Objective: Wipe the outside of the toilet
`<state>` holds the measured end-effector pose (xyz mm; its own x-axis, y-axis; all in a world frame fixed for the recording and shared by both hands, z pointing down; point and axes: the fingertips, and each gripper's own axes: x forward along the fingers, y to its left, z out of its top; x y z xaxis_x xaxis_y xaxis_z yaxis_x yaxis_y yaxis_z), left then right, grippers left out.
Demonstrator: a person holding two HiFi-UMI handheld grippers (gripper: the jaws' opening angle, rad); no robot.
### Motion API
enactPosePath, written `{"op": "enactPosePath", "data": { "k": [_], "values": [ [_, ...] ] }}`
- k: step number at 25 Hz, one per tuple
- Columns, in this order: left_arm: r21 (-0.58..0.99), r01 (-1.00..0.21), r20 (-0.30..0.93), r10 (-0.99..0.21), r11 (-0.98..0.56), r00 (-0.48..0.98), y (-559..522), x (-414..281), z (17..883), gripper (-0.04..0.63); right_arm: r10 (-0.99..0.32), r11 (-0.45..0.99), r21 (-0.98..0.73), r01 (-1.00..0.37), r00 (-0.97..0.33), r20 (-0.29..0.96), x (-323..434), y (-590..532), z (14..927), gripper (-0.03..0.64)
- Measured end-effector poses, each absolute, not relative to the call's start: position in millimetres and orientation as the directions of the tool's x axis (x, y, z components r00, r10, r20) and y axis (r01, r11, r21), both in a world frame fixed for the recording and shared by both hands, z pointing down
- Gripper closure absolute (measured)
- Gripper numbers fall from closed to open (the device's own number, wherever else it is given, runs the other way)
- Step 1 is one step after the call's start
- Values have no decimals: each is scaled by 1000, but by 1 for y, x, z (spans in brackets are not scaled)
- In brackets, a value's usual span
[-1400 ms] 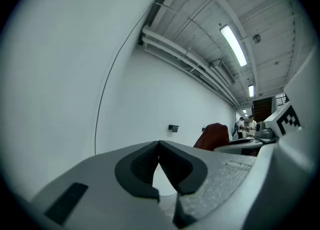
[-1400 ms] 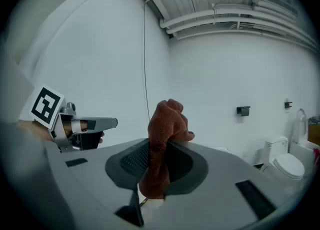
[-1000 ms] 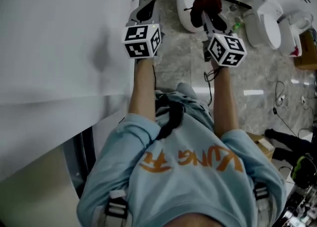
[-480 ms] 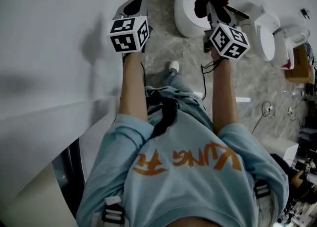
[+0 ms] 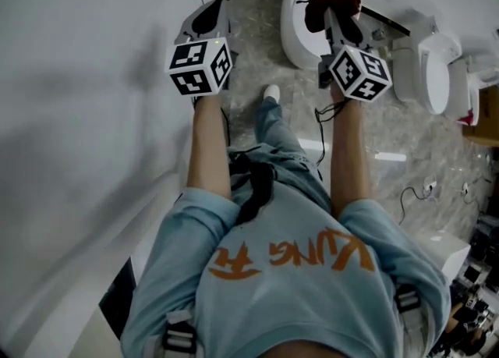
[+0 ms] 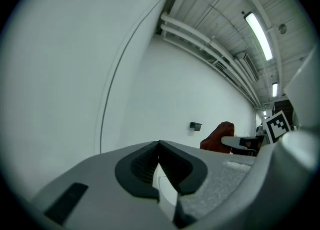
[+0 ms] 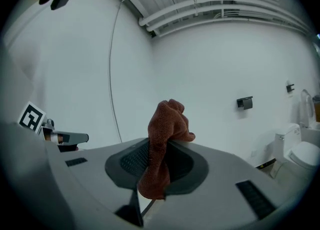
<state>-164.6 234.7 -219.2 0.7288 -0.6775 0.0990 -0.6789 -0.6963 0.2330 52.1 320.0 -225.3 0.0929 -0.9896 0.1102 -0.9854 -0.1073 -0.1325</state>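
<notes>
Item: toilet point(image 5: 299, 15), white, on a grey veined floor point(image 5: 253, 52).

- Right gripper point(image 5: 335, 15): jaws clamped on a rust-red cloth point(image 5: 334, 1). In the right gripper view the cloth point(image 7: 163, 146) is pinched between the dark pads and bunches above the tips. In the head view the cloth overlaps the toilet's right half. Whether it touches the porcelain cannot be told.
- Left gripper point(image 5: 207, 13): to the left of the toilet and apart from it, beside the white wall point(image 5: 93, 60). The left gripper view shows its jaws pressed together at the tips with nothing between them.
- Marker cubes: one on the left gripper point(image 5: 199, 66), one on the right point(image 5: 359, 73), both on the near side of the toilet.
- Second toilet point(image 5: 433, 74): further right, well apart.
</notes>
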Motion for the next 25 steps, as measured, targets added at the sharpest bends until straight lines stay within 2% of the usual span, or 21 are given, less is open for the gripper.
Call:
{"op": "enactPosePath", "data": {
  "k": [7, 13, 21, 25],
  "values": [
    [255, -673, 165, -654, -695, 738, 177, -50, -120, 601, -975, -131, -193, -973, 91, 204, 163, 242, -124, 537],
    [234, -658, 282, -598, -716, 751, 126, 23, -96, 603, -961, -175, -288, -941, 100, 259, 233, 190, -84, 537],
    [235, -650, 330, -570, -723, 753, 98, 50, -75, 603, -958, -153, -335, -930, 57, 281, 248, 144, -57, 537],
    [291, -676, 356, -580, -677, 733, 67, 46, -44, 601, -947, -104, -304, -947, 2, 320, 236, 115, -38, 537]
  ]
}}
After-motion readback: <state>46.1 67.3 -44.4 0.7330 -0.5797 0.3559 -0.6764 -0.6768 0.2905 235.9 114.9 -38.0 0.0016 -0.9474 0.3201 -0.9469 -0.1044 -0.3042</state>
